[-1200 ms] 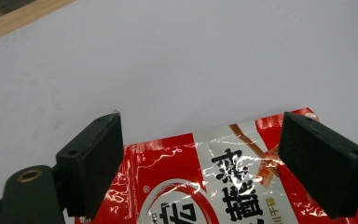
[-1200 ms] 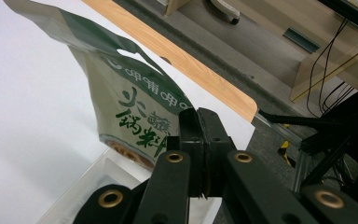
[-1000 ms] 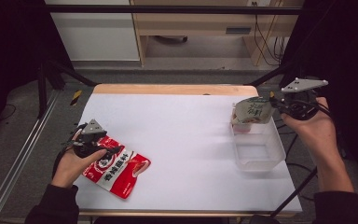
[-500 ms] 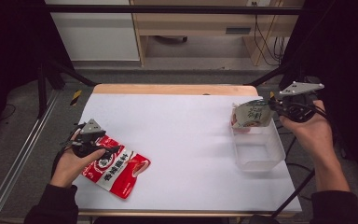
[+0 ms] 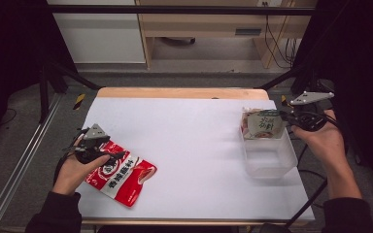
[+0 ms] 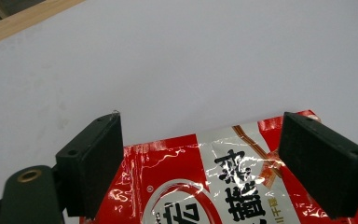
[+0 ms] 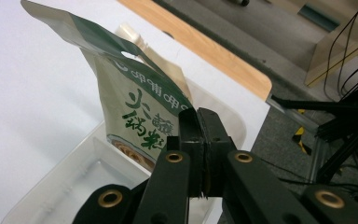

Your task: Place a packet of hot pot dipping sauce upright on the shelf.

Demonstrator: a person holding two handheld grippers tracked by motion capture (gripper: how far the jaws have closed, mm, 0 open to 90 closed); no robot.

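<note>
Lower than a moment ago, my right tongs (image 5: pixel 285 116) have brought the green and white pouch (image 5: pixel 263 124) down toward the clear plastic bin (image 5: pixel 268 162), while my left hand (image 5: pixel 75 167) has kept its place; the white tabletop (image 5: pixel 189 145) carries everything, its wooden far edge showing beyond the sheet; the clear plastic bin sits near the right side of the tabletop, well apart from the red packet (image 5: pixel 121 175), which lies flat near the front left; the green and white pouch hangs over the far end of the bin, its lower part dipping just inside the rim as the right gripper view shows (image 7: pixel 135 112); my right tongs (image 7: pixel 200 126) are clenched on the pouch's near edge, the two black jaws pressed together with the film between them; my left tongs (image 5: pixel 108 156) rest at the upper end of the red packet; in the left gripper view the left tongs (image 6: pixel 200 161) stand released, jaws wide apart with the packet's top edge (image 6: pixel 205 182) lying between them, and I cannot tell whether either pad touches it.
</note>
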